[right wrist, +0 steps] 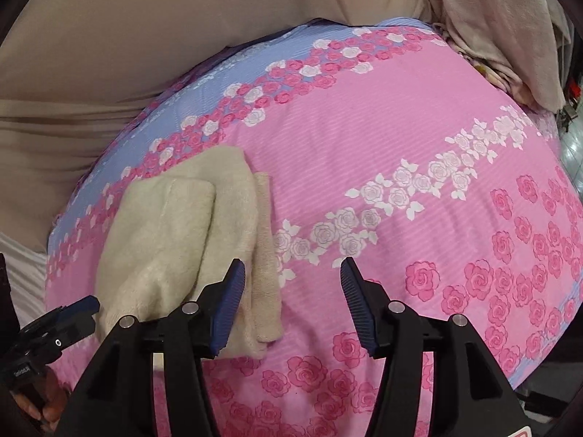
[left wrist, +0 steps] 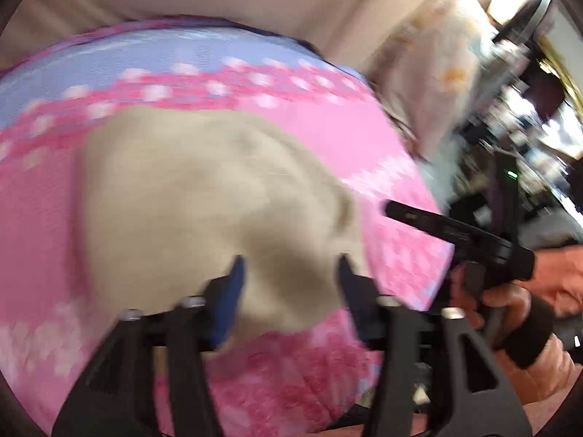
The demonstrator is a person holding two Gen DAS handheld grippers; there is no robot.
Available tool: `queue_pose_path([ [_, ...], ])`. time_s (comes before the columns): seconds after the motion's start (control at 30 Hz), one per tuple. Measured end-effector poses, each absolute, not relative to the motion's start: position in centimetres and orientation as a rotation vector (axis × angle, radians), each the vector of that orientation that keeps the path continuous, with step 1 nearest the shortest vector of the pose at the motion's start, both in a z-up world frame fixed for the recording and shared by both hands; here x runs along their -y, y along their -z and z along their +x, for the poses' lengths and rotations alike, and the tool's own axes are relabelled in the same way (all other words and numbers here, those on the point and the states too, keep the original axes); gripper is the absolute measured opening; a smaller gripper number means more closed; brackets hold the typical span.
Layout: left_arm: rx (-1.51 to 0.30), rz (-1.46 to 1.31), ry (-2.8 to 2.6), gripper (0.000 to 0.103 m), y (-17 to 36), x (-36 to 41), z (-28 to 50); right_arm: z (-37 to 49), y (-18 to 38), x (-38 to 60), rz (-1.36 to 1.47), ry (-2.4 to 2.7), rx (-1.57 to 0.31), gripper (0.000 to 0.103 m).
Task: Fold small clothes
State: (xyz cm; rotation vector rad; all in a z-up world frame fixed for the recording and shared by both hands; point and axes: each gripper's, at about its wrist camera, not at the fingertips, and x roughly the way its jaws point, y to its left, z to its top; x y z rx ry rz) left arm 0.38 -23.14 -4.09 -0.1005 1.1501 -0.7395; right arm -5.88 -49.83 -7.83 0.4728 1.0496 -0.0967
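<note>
A small cream fleece garment [right wrist: 175, 225] lies folded on the pink flowered bedsheet [right wrist: 364, 138]. My right gripper [right wrist: 291, 273] hovers open over bare sheet just right of it, and its left finger overlaps the garment's right edge in the picture. My left gripper [right wrist: 85, 307] shows at the lower left, by the garment's near-left corner. The left wrist view is blurred. There the garment [left wrist: 204, 200] fills the middle, and the left gripper [left wrist: 289, 276] stands open above its near edge, pads apart and pressing on nothing. The right gripper [left wrist: 455, 233] reaches in from the right, held by a hand [left wrist: 492, 302].
The sheet has a blue band [right wrist: 218, 73] along its far side, with beige fabric [right wrist: 127, 29] behind it. A cream blanket with orange print [right wrist: 503, 36] is heaped at the far right corner. An orange sleeve [left wrist: 554, 276] and dark clutter [left wrist: 510, 138] sit beyond the bed's right edge.
</note>
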Motion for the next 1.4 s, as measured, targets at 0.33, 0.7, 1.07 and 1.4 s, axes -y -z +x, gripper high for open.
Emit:
queue_pose_path([
  [0.33,-1.081,-0.289,0.388,0.07,2.3,12.9,1.1,0.0,8.3,43.6,0.542,-0.323,-1.17,0.071],
  [0.7,-1.042,-0.293,0.366,0.074,2.1,12.3,-0.7,1.3,4.8,44.5,0.513,-0.416,-1.039,0.014],
  [1.07,-1.193,-0.255,0.466,0.08,6.8,15.3,-1.5,-5.2,9.0,47.5,0.524,-0.227,-1.161,0.057],
  [1.4,-1.135,-0.084,0.411,0.079,6.8,17.7,-1.4,-4.3,12.6,47.2,0.43,-0.156,-1.257,0.035],
])
